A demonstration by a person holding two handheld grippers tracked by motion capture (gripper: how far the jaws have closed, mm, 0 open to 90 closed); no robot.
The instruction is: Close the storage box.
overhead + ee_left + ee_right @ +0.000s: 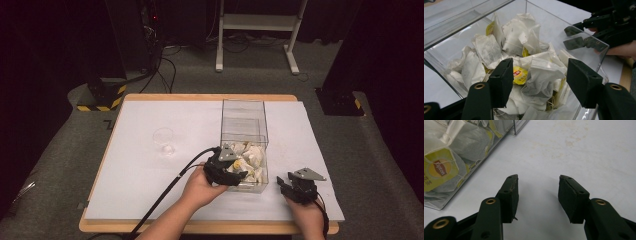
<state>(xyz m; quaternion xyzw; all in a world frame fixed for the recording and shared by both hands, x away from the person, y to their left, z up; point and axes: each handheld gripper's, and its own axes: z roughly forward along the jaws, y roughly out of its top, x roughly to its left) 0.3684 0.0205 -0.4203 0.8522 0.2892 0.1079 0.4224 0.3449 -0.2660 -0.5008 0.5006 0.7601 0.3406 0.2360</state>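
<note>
A clear plastic box [243, 101] stands on the white table cover, its near end heaped with white tea bags [251, 156]. My left gripper [239, 172] reaches into that end from the left. In the left gripper view its jaws [540, 75] stand apart over the heap, with a crumpled tea bag [544, 72] and a yellow tag [520, 75] between them; the pads do not visibly press on either. My right gripper [282, 181] rests right of the box, open [539, 195] over bare cover. A Lipton tag [439, 170] shows through the box wall.
A small clear glass cup [164, 140] stands on the cover to the left of the box. The far half of the box holds an inner clear divider. A white frame's legs [219, 55] and cables lie on the floor beyond the table.
</note>
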